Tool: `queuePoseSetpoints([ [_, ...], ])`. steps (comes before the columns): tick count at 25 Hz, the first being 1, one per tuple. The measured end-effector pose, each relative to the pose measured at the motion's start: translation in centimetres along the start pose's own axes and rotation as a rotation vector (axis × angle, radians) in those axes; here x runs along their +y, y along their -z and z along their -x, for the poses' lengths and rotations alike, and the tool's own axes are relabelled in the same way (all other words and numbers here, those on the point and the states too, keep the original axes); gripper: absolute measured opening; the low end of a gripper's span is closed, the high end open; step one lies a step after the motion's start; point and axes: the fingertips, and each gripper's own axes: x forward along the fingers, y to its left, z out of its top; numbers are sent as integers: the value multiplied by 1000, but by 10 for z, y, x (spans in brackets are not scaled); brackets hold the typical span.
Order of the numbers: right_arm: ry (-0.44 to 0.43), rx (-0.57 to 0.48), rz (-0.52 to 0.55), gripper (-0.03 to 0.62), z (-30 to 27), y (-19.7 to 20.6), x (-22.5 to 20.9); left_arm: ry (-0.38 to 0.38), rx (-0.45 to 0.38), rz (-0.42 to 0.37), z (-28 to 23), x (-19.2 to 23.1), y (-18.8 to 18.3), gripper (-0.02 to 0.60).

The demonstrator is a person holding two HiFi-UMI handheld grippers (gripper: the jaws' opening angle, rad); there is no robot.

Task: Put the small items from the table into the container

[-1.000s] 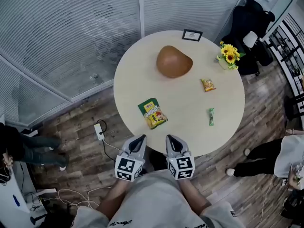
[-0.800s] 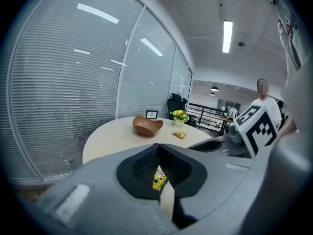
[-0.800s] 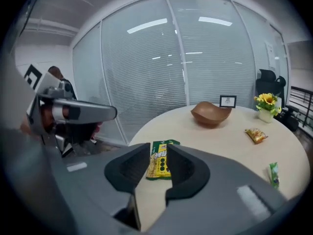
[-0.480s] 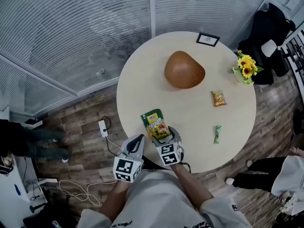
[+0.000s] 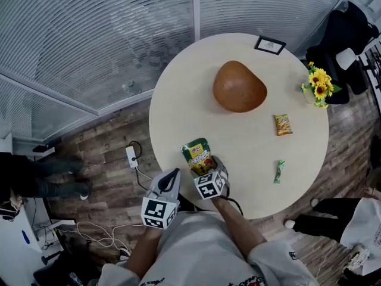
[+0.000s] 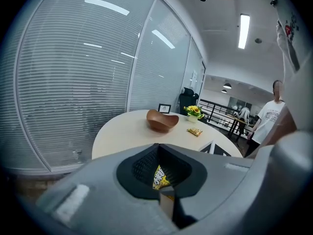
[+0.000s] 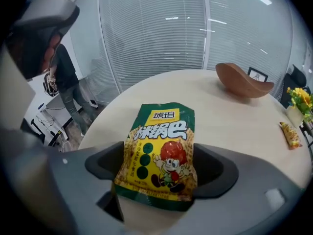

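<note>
A green and yellow snack bag (image 5: 196, 152) (image 7: 161, 151) lies flat near the round table's (image 5: 178, 106) front edge. My right gripper (image 5: 209, 164) (image 7: 161, 170) points down at it and its jaws are opening wide. The bag's near end lies between the jaws, and the pads do not press on it. My left gripper (image 5: 172, 174) (image 6: 159, 168) hangs shut and empty just off the table's front edge, left of the right one; a strip of the bag (image 6: 159, 177) shows through its jaws. The brown bowl (image 5: 239, 87) (image 7: 243, 82) (image 6: 161, 120) stands empty at the far side.
A small orange packet (image 5: 283, 124) (image 7: 290, 134) and a green sweet (image 5: 278, 171) lie on the table's right part. A pot of sunflowers (image 5: 319, 83) stands at the right edge and a small picture frame (image 5: 269, 44) at the far edge. Cables and a power strip (image 5: 131, 156) lie on the floor.
My right gripper has come forward and down over the table edge to the snack bag, and its jaws have gone from shut to wide. The left gripper barely shifted.
</note>
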Motion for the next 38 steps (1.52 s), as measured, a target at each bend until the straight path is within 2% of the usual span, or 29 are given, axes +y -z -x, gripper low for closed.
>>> queuePoseSetpoints([
  [7,8,20,14,419,0,1,0,16,24,11,-8,4,5,-5],
  [8,5,27,17,401,1,1,0,19,24,11,-10,4,4,-5],
  [9,1,35,20,350,2,1,0,23,24,12,-12,4,4,-5],
  [12,-14,61,20,280,5,3,-1,32,21,13,-17,4,2,-5],
  [15,-28,55,-10,255,10,3,-5,41,20,13,-23,3,2,-5],
  [18,-8,-33,-42,245,26,-19,-18,47,27,13,-26,3,1,-5],
  [21,56,-148,-69,245,47,-64,-61,52,27,15,-33,4,-2,-5],
  [24,157,-264,-94,245,67,-120,-127,60,23,12,-39,3,-5,-5],
  [27,256,-307,-128,245,75,-164,-197,59,25,15,-40,5,-6,-5],
  [31,299,-268,-164,247,56,-190,-261,52,35,20,-39,8,-3,-5],
  [38,292,-70,-236,250,3,-183,-300,25,62,40,-37,23,2,-5],
])
